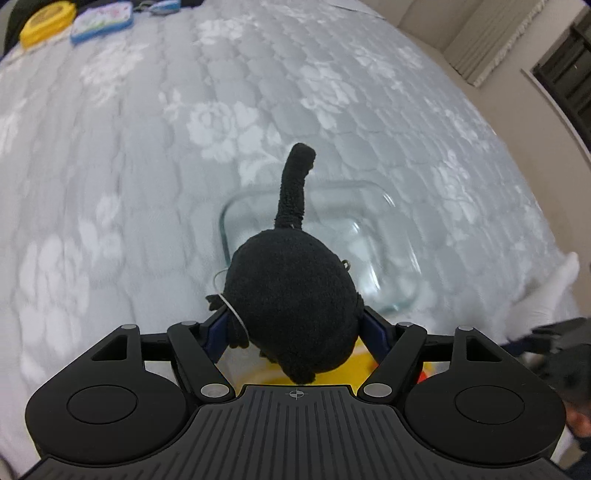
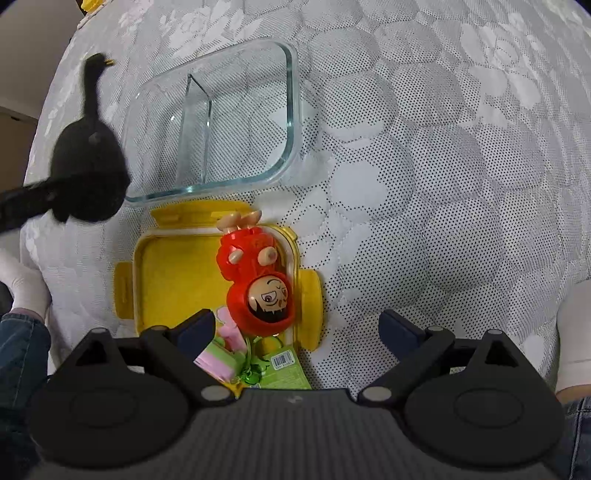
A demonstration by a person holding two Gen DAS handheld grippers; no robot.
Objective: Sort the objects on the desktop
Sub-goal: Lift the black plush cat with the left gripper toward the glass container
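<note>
My left gripper [image 1: 293,325] is shut on a black plush toy [image 1: 291,302] with a long tail and holds it in the air just in front of a clear glass container [image 1: 373,254]. In the right wrist view the plush [image 2: 86,170] hangs left of the divided glass container [image 2: 221,122]. A yellow lid [image 2: 166,280] lies below the glass container with a red doll figure [image 2: 258,284] on it. My right gripper [image 2: 297,332] is open and empty, above the lid's near edge. A pink and green toy [image 2: 221,358] and a green tag [image 2: 284,369] lie by its left finger.
Everything rests on a pale quilted floral cover [image 1: 147,166]. A yellow round box [image 1: 46,22] and a blue-rimmed case [image 1: 103,20] sit at the far left edge. Feet in white socks [image 2: 22,288] show at the sides. A wall and dark furniture [image 1: 565,74] stand at right.
</note>
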